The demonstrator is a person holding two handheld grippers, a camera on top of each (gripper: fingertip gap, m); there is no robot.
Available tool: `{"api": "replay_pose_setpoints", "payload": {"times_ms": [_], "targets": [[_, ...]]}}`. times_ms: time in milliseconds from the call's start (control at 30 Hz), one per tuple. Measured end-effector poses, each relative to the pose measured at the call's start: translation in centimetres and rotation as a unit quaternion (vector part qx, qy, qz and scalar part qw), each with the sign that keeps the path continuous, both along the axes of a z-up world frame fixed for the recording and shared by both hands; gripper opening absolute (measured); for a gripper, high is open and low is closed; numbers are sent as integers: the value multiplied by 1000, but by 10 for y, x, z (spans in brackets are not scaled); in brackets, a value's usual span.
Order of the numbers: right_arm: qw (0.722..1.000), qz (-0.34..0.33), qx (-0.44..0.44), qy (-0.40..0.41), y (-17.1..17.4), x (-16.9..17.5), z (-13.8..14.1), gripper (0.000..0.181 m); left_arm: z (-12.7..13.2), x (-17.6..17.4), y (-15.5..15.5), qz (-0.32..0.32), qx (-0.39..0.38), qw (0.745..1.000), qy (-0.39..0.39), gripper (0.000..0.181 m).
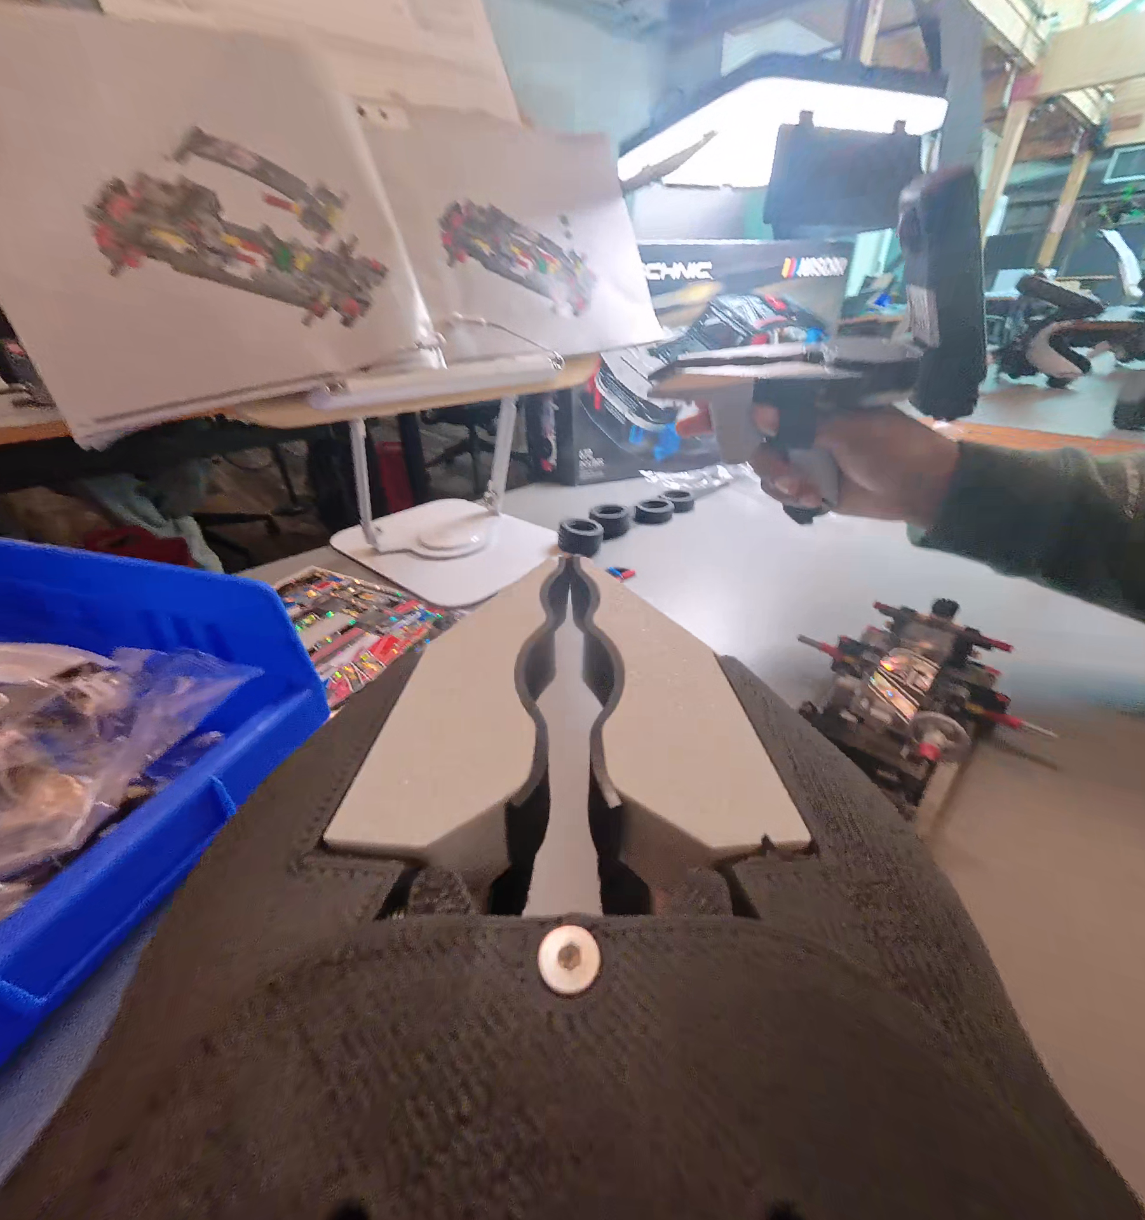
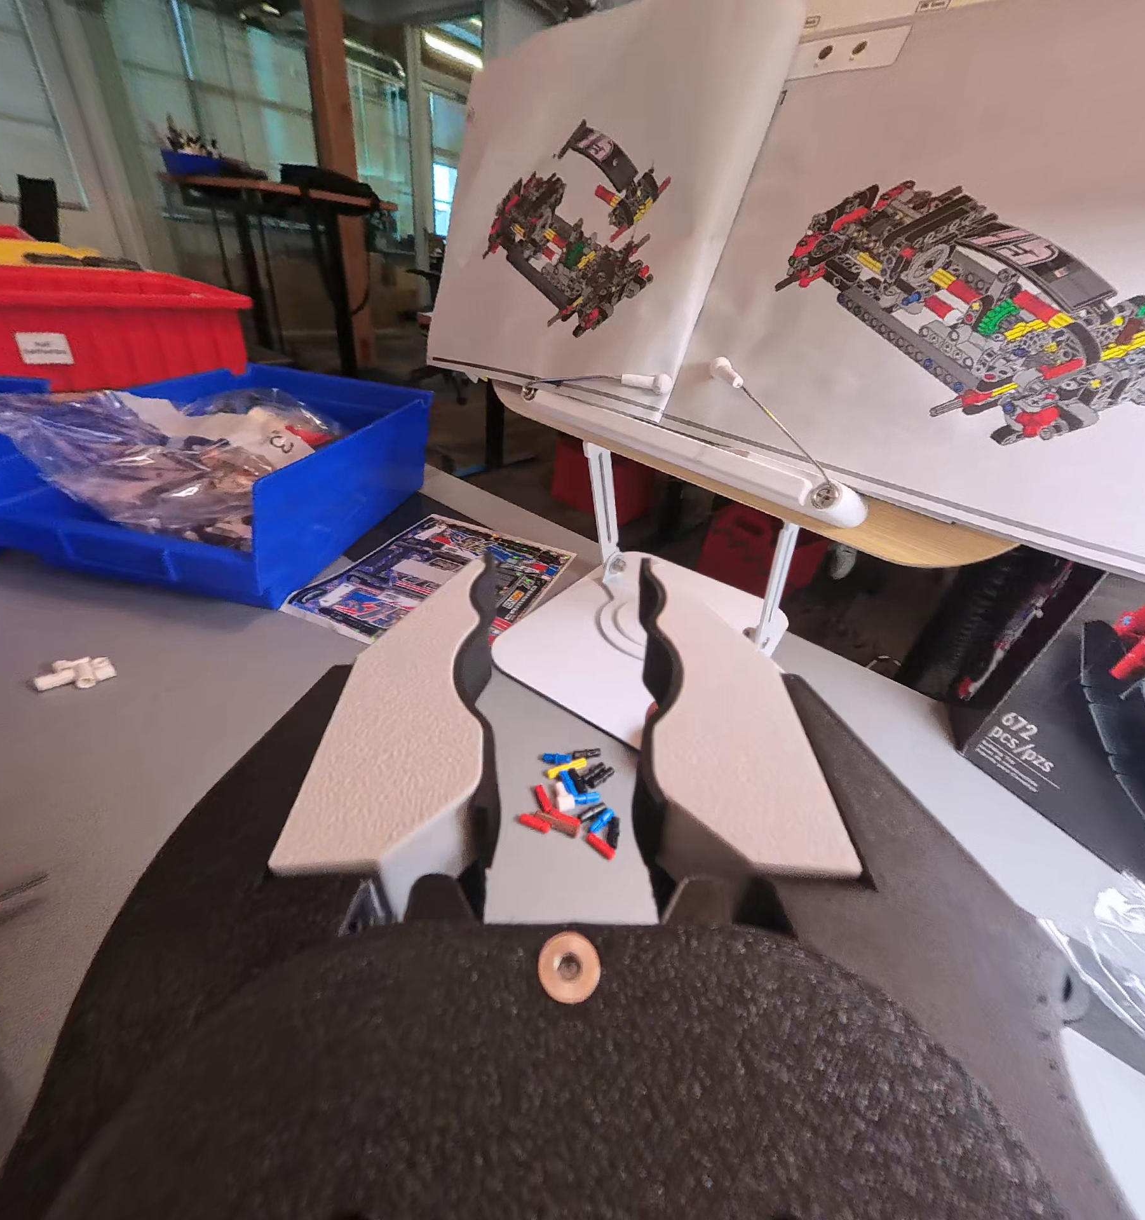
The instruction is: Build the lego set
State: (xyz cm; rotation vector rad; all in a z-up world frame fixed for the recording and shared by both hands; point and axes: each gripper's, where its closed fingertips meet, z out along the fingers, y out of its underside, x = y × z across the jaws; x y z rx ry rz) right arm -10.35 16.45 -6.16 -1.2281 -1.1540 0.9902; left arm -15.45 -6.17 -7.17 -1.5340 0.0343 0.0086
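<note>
My left gripper (image 1: 568, 561) is shut, its fingertips meeting with nothing between them, held above the grey table (image 1: 788, 594) just short of a row of several black tyres (image 1: 623, 518). A partly built lego car chassis (image 1: 906, 686) lies on the table to its right. My right gripper (image 2: 566, 564) is open and empty, hovering above a small pile of coloured pins (image 2: 573, 802) in front of the stand's white base (image 2: 576, 660). In the left wrist view a hand (image 1: 854, 462) holds this right gripper up at the right.
An open instruction booklet (image 2: 887, 297) rests on the raised stand. A blue bin (image 2: 332, 488) with plastic bags of parts and a red bin (image 2: 94, 317) stand at the left. A sticker sheet (image 2: 418, 581) lies by the bin. The black lego box (image 2: 1032, 733) is at the right. A white connector (image 2: 75, 673) lies on the table. My right fingertips sit around 25 cm from my left ones.
</note>
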Motion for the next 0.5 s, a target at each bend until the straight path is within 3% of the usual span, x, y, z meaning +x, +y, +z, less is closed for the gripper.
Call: {"api": "replay_pose_setpoints", "payload": {"times_ms": [100,167,267,433,500], "targets": [[999,-27,25,-1,13,-12,4,47,23,-10,14,29,36,999,17,0],[998,-48,45,-3,25,-18,13,40,36,-18,29,44,58,997,29,0],[994,-69,81,-9,44,-28,31,0,50,-33,53,62,79,994,36,0],[981,-154,121,5,96,-39,71,0,68,-62,89,90,114,989,32,0],[974,-193,118,6,122,-39,84,21,69,-76,98,106,119,987,14,0]]}}
